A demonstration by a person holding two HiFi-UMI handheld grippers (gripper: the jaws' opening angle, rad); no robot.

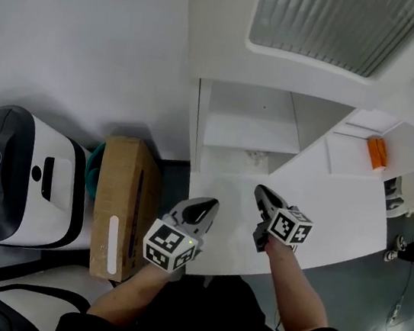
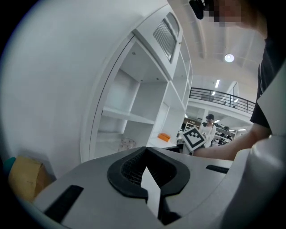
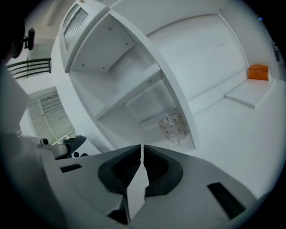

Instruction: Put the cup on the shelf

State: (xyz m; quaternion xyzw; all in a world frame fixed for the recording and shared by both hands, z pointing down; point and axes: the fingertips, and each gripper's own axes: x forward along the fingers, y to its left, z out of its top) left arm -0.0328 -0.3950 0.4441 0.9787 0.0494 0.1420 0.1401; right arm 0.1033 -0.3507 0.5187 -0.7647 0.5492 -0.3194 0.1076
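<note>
- We hold our left gripper (image 1: 202, 205) low in front of us, jaws together, nothing between them.
- Our right gripper (image 1: 263, 194) sits just beside it, jaws closed to a thin slit, empty.
- Our left forearm (image 1: 128, 293) and right forearm (image 1: 298, 289), the 2 bare, reach forward.

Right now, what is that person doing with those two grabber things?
A person is holding a hand-held gripper in each hand above a white counter. The left hand-held gripper is shut, the right hand-held gripper is all but shut, and neither has anything in it. A clear cup with little dots stands in the bottom compartment of the white shelf just ahead of them. Neither gripper touches it. A small orange thing lies on a ledge off to the right.
</note>
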